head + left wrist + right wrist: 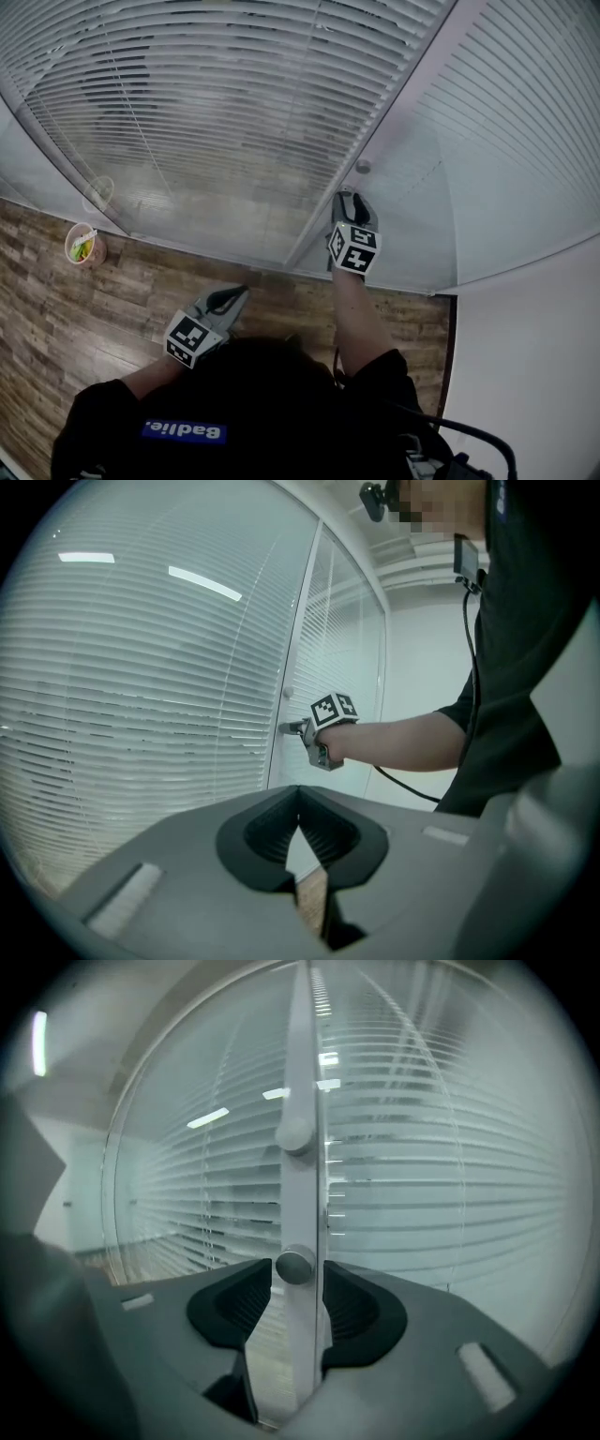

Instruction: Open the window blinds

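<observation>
Two glazed panels carry the white horizontal slatted window blinds [216,112], which fill the wall ahead of the person and meet at a white vertical frame post [302,1054] above the brown wood-plank floor [56,309].

**Control.** A small round grey knob [294,1267] sits low on the post, with a second round white knob [294,1133] above it. The slats appear to lie behind the glass, so they probably cannot be touched directly, and a knob is the likely place to take hold.

**Right gripper** [350,198]. It is held against the post, with its jaws standing wide on either side of the grey knob. The pads are close to the knob's rim but do not visibly press on it.

**Left gripper** [236,293]. It hangs low, well apart from the post, with its jaws together and nothing between them.

**Handling.**
- The knob looks rigid, smooth and small, so it is likely slippery under the pads.
- A square grip across its rim, with the jaws centred, should resist slipping while it is turned.
- The slats look thin and light and should load the knob very little.
- The glass is fragile, so the jaw tips should stay off it.
</observation>
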